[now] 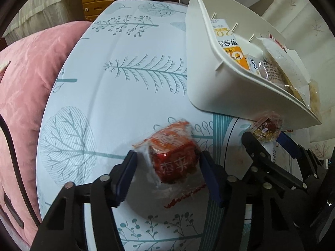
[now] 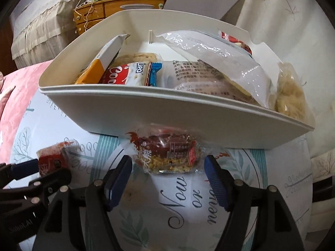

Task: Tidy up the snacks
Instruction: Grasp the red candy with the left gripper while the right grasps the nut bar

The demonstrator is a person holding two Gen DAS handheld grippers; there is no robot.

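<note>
A red wrapped snack [image 1: 173, 159] lies on the tree-print tablecloth [image 1: 125, 87], between the open fingers of my left gripper [image 1: 167, 163]; the fingers do not press it. A second red-and-yellow wrapped snack [image 2: 167, 156] lies by the front wall of the white bin [image 2: 167, 113], between the open fingers of my right gripper [image 2: 168, 163]. In the left wrist view that snack [image 1: 266, 129] and the right gripper [image 1: 263, 138] show at the right, below the white bin [image 1: 219, 79]. The left gripper [image 2: 44, 167] and the first snack [image 2: 54, 154] show at the left of the right wrist view.
The bin holds several packets: an orange-and-white box [image 2: 98, 67], a Lipo cookie pack [image 2: 127, 75], clear bags [image 2: 209, 71]. A pink cushion [image 1: 27, 96] lies left of the table. A wooden drawer chest [image 2: 92, 14] stands behind.
</note>
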